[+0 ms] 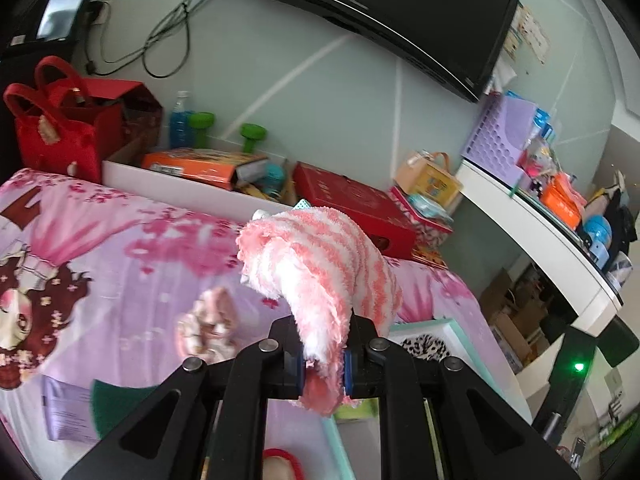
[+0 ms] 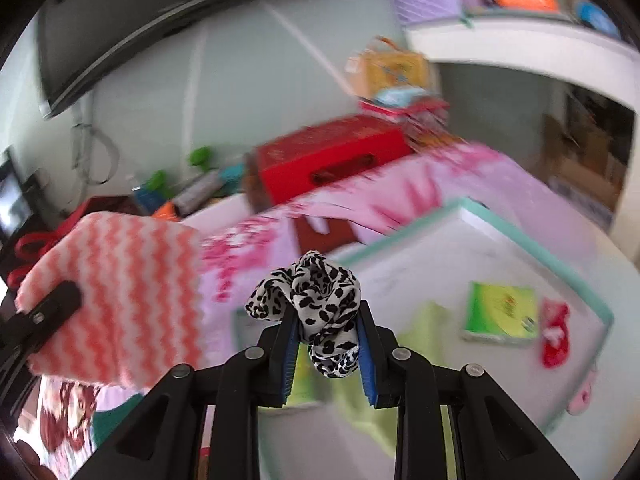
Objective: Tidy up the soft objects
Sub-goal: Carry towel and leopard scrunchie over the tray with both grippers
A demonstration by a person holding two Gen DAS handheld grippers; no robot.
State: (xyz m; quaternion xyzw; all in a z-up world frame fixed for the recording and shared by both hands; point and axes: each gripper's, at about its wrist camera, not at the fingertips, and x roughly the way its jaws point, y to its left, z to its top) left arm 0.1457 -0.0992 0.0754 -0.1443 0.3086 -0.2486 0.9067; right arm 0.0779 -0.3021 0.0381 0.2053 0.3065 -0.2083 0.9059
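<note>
Left gripper (image 1: 322, 354) clamps a fluffy pink-and-white striped cloth (image 1: 320, 264); right gripper (image 2: 326, 344) pinches a leopard-print fabric scrunchie (image 2: 316, 304) above the mint-rimmed white tray (image 2: 520, 236) at two o'clock. Best lowered fully before release.

No readable text; print on orange box (image 1: 192, 166) and green packet (image 2: 502, 310) too blurred.

TV (image 1: 400, 4) on wall | red tote (image 1: 60, 132) | green dumbbells (image 1: 252, 136) | purple basket (image 1: 500, 132)
</note>
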